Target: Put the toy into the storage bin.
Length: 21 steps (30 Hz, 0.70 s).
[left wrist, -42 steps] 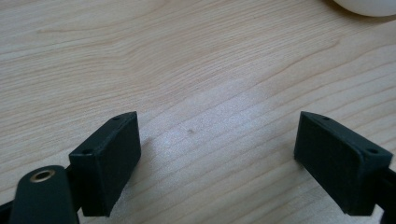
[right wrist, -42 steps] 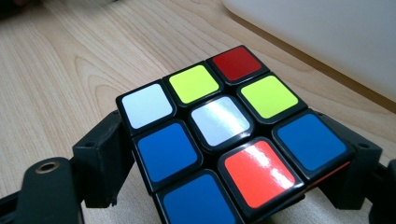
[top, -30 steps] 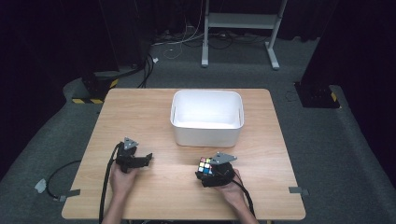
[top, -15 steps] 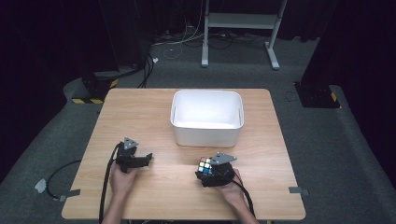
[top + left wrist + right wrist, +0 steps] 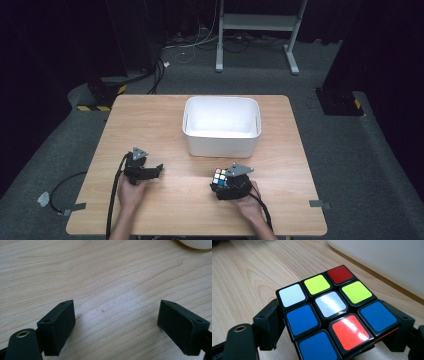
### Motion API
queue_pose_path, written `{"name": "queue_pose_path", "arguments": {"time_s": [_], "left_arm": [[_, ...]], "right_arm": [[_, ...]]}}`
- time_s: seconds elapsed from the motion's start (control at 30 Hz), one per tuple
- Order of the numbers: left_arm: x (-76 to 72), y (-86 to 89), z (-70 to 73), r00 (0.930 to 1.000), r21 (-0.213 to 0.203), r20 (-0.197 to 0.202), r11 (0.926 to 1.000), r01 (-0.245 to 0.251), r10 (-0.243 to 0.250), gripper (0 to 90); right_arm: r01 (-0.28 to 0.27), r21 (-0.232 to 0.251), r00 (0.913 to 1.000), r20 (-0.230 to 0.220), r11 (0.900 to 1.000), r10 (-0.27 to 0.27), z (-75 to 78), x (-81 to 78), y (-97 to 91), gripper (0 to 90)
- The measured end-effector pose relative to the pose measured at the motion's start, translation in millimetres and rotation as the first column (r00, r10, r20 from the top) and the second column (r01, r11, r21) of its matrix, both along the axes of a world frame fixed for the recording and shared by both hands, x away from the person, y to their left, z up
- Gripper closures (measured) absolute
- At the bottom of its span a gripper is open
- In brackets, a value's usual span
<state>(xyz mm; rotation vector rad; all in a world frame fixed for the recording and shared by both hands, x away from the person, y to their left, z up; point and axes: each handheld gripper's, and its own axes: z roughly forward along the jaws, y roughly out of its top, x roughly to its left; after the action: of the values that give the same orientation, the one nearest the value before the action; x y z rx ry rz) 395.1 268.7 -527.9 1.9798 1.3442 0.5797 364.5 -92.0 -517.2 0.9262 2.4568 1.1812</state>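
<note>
**Desk:** Rubik's cube (image 5: pixel 219 177) — where does it sit, and how far along is the job?

**Photographer:** Lower centre of the high view, low over the counter (image 5: pixel 165 115) and just right of the middle, between the jaws of the right tool (image 5: pixel 223 183). In the right gripper view the cube (image 5: pixel 337 315) sits square between the two black jaws, one hard against each side face, so I read it as gripped. The jaws stand about half apart, held there by the cube's width. Judging by that, the pick-up is done or nearly so; whether the cube has cleared the wood I cannot tell.

**Desk:** Start from the left of the frame. What else is there?

**Photographer:** Lower left, the left tool (image 5: pixel 150 172) rests idle in the person's hand. In the left gripper view its jaws are spread wide over bare wood grain, nothing between them (image 5: pixel 116 322). Moving right, a white bin (image 5: pixel 221 126) stands at upper centre of the counter, empty as far as I can see, just beyond the cube.

**Desk:** What is left, and what is in the way?

**Photographer:** Probably the carry up and over the bin's near wall, then the release. That wall is the only obstacle; the wood between is bare.
</note>
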Motion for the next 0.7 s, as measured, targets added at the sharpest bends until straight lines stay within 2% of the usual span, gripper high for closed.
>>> {"name": "queue_pose_path", "arguments": {"time_s": [0.7], "left_arm": [[0.1, 0.1, 0.0, 1.0, 0.0, 0.0, 1.0, 0.001, -0.001, 14.8]], "right_arm": [[0.017, 0.015, 0.9999, -0.003, 0.9997, -0.017, 4.6, -1.5, -8.9, 18.3]]}}
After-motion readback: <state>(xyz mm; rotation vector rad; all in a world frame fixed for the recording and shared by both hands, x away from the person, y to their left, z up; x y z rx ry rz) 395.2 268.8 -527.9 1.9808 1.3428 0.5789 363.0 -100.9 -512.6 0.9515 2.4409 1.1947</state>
